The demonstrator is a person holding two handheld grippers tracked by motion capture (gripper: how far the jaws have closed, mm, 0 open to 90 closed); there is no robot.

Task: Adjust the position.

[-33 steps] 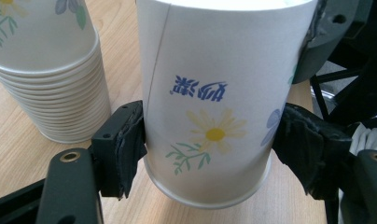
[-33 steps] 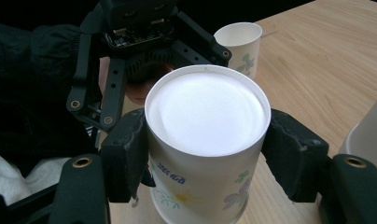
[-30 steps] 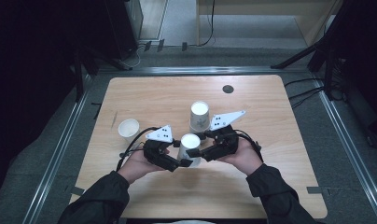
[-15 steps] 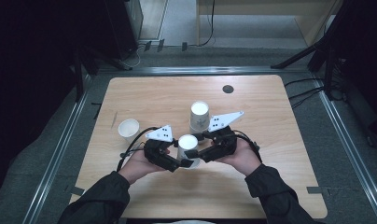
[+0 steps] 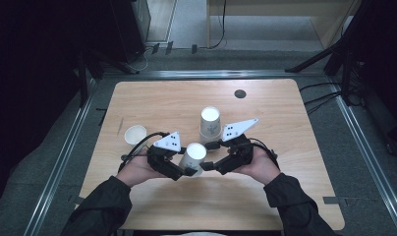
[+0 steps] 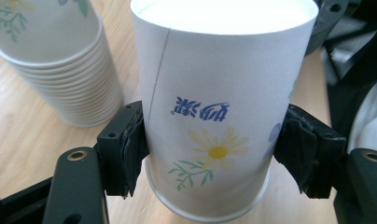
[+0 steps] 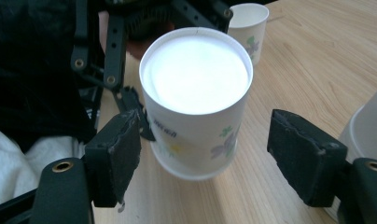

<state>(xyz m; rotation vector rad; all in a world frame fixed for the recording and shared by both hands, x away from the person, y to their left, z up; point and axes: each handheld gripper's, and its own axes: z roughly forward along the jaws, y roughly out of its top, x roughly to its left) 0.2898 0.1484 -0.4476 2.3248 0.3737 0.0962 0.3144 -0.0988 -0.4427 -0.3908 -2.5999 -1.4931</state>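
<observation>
- Left gripper (image 6: 214, 154): jaws clamped on the inverted cup (image 5: 193, 157), near centre of the table (image 5: 285, 206).
- Right gripper (image 7: 205, 149): jaws just opened, pads clear of the cup between them.
- Cup stack (image 5: 210, 124): just beyond.

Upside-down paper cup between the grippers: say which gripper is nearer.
Left. The left gripper clamps the upside-down paper cup; the right gripper has just been opening, its pads clear of the cup.
</observation>
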